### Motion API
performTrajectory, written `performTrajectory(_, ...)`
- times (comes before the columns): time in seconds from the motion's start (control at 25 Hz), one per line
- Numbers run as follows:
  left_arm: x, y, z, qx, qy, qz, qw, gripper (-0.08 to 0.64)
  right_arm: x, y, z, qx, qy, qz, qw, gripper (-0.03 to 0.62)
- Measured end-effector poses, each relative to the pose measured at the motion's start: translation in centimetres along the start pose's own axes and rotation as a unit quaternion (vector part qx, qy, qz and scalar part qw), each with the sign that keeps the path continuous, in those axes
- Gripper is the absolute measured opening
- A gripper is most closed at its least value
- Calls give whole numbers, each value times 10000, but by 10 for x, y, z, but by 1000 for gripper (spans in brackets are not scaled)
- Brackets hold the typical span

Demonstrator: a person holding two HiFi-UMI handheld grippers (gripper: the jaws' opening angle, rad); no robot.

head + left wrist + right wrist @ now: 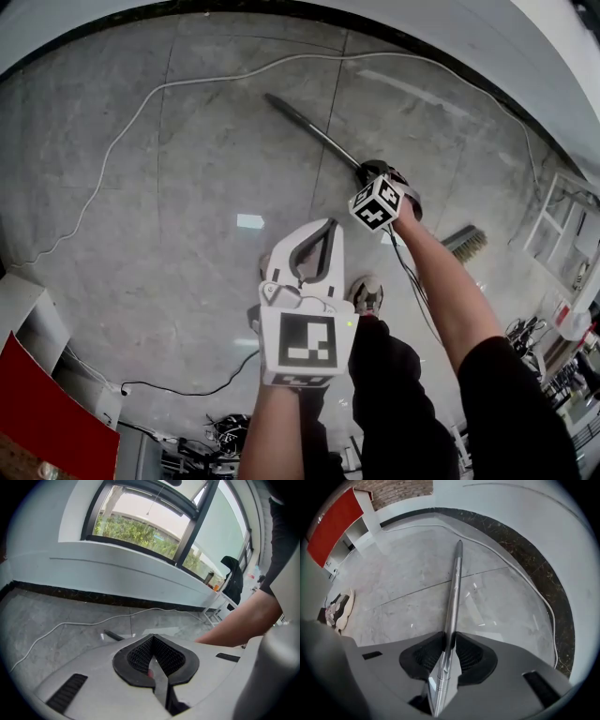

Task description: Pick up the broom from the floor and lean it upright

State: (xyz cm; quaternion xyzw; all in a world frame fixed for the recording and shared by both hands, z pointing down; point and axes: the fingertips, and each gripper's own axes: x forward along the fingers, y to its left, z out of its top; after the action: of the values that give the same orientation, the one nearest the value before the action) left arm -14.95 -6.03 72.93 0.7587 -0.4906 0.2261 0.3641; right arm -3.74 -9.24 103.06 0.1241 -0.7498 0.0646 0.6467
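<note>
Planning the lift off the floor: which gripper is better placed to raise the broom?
Right. The right gripper is down at the floor with the broom handle held between its jaws; the left gripper hangs shut and empty above the floor.

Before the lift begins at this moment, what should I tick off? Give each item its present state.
1. Handle of the broom between the jaws of the right gripper: ok, it runs straight through them.
2. Jaws pressing on the handle: ok, both appear to touch it.
3. Lifted off the floor: not ok, the broom lies flat.
4. The left gripper free to help: ok, jaws together, nothing in them.
5. The white cable clear of the broom: ok, it passes beyond the handle's tip.
6. A wall to lean it on: ok, bare wall stands past the cable.
</note>
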Motion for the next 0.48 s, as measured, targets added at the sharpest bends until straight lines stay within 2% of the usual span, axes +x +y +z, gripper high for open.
performTrajectory(0.24,-2,6,-1,-70,-32,68,9999,6,-9,-1,2,275,-70,200,9994,74)
performTrajectory(0.48,-3,7,-16,-170,69,133,9997,6,-43,1,10,408,-291,304,9983,72)
